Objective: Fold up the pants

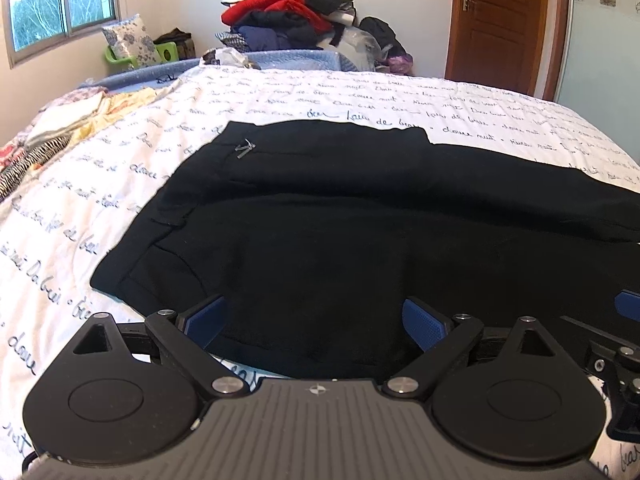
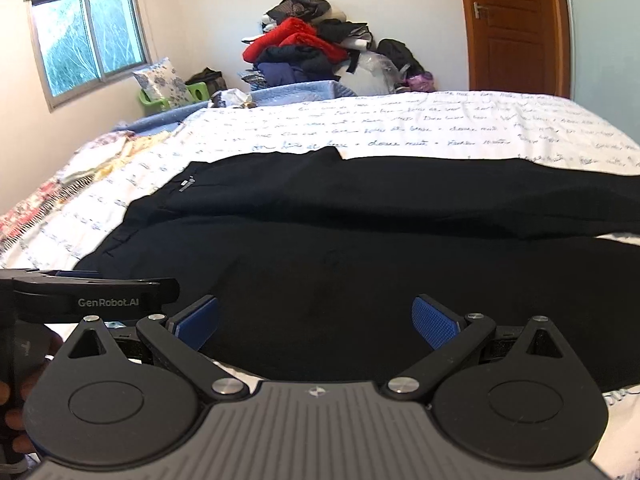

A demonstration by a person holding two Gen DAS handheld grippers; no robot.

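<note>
Black pants (image 1: 320,220) lie flat on the white bedspread (image 1: 120,168), waistband to the left, legs running off to the right. A small metal zipper pull (image 1: 245,148) shows near the waist. My left gripper (image 1: 316,322) hovers open over the near edge of the pants by the waist, blue pads wide apart with nothing between them. In the right wrist view the same pants (image 2: 360,240) stretch across the bed, the two legs split at the far right. My right gripper (image 2: 316,322) is open above the near leg. The left gripper's body (image 2: 92,296) sits just to its left.
A heap of clothes (image 1: 296,16) is stacked at the far side of the bed. Patterned fabrics (image 1: 52,128) lie at the bed's left edge. A green stool with a floral cushion (image 1: 132,46) stands under the window. A wooden door (image 1: 500,20) is at the back right.
</note>
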